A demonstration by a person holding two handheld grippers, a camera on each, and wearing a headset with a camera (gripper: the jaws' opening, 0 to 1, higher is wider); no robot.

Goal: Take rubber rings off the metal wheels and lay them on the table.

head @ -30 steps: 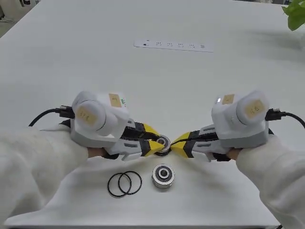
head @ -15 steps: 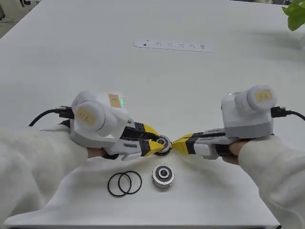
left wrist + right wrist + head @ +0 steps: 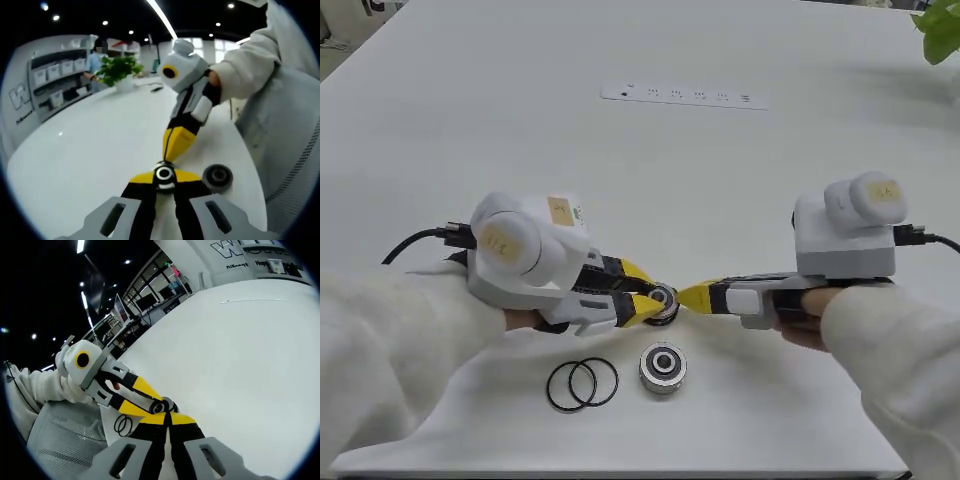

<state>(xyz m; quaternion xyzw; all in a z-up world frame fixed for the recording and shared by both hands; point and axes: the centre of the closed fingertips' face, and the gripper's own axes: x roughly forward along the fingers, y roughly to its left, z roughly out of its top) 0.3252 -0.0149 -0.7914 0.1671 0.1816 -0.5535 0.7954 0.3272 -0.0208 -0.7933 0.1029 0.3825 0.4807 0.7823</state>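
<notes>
Head view: left gripper point(image 3: 645, 294) low over the white table point(image 3: 740, 200), jaws clamped on a metal wheel point(image 3: 663, 298) held just off the surface near the front edge. Right gripper point(image 3: 692, 296) comes in from the opposite side, rolled onto its side, yellow tips drawn together and meeting the wheel's rim; whether a ring is pinched between them cannot be told. Second wheel point(image 3: 663, 367) lies flat on the table just in front of the held one. Two rubber rings point(image 3: 582, 383), overlapping, lie beside it on the left. Power strip point(image 3: 685, 96) sits well back at mid-table; plant point(image 3: 940, 30) at the far right corner. Left gripper view: held wheel point(image 3: 164, 175) sits between the two yellow tips, face toward the camera, with the other gripper's tip touching it from above. Right gripper view: own jaws closed to a thin seam, tips against the wheel point(image 3: 162, 406).
</notes>
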